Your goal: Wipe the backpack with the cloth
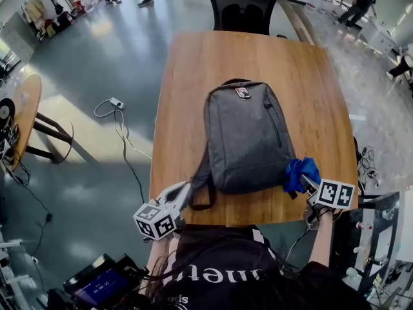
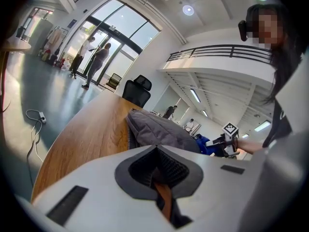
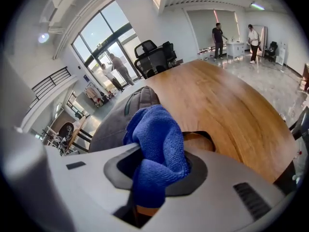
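A grey backpack (image 1: 245, 137) lies flat on the wooden table (image 1: 193, 76), top toward the far end. My right gripper (image 1: 310, 185) is shut on a bunched blue cloth (image 1: 301, 173) that touches the pack's near right corner. In the right gripper view the cloth (image 3: 159, 139) fills the jaws, with the backpack (image 3: 113, 124) just behind it. My left gripper (image 1: 186, 189) sits at the pack's near left corner, beside the black strap loop (image 1: 201, 196). Its jaws look shut, with no clear object between them. The left gripper view shows the backpack (image 2: 159, 129) and the cloth (image 2: 207, 146) beyond.
A black office chair (image 1: 242, 5) stands at the table's far end. A white cable and power strip (image 1: 116, 102) lie on the floor to the left, near a round side table (image 1: 26, 108). Dark equipment (image 1: 374, 237) stands at the right. Several people stand far off.
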Demonstrator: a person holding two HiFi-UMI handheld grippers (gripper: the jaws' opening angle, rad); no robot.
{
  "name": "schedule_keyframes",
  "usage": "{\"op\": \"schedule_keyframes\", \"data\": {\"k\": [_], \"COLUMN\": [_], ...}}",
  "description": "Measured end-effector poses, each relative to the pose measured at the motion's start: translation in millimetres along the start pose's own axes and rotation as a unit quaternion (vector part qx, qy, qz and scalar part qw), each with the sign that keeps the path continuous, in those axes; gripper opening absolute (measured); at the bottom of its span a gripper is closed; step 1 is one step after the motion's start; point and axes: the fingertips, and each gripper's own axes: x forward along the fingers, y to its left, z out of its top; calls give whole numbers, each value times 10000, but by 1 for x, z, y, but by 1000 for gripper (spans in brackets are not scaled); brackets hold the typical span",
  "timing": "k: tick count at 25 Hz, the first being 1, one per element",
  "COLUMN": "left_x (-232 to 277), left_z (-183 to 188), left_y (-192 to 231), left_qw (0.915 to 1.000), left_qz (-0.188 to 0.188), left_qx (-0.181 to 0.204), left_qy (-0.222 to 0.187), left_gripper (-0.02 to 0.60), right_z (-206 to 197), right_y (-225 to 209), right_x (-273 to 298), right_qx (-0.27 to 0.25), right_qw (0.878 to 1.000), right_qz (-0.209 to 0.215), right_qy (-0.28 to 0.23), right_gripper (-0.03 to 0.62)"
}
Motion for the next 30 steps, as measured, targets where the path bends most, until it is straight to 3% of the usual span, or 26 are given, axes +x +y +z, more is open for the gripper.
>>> {"op": "schedule_keyframes", "data": {"k": [3,6,9,12,17,19,22,27,30], "left_x": [2,12,20,23,25,25,26,20,19], "left_z": [4,8,13,15,18,19,19,19,19], "left_y": [-7,-16,-24,-30,-27,-25,-23,-14,-10], "left_qw": [10000,9996,9991,9987,9990,9992,9993,9997,9999], "left_qz": [-75,-259,-406,-476,-406,-367,-324,-194,-121], "left_qx": [51,104,138,168,178,172,164,114,83], "left_qy": [22,35,30,42,22,5,-16,-50,-68], "left_gripper": [0,0,0,0,0,0,0,0,0], "right_z": [0,12,27,32,23,10,-7,-5,8], "right_y": [-5,27,88,154,269,306,329,298,270], "right_x": [-5,-14,-22,-16,25,45,80,105,95], "right_qx": [78,167,35,-472,-1134,-1566,-2096,-2989,-2861], "right_qw": [10000,9979,9898,9804,9546,9428,9350,9343,9422], "right_qz": [-18,517,1276,1802,2750,2939,2805,1793,1629], "right_qy": [-52,-341,-636,-643,-166,146,565,752,630], "right_gripper": [115,115,115,115,114,114,113,114,112]}}
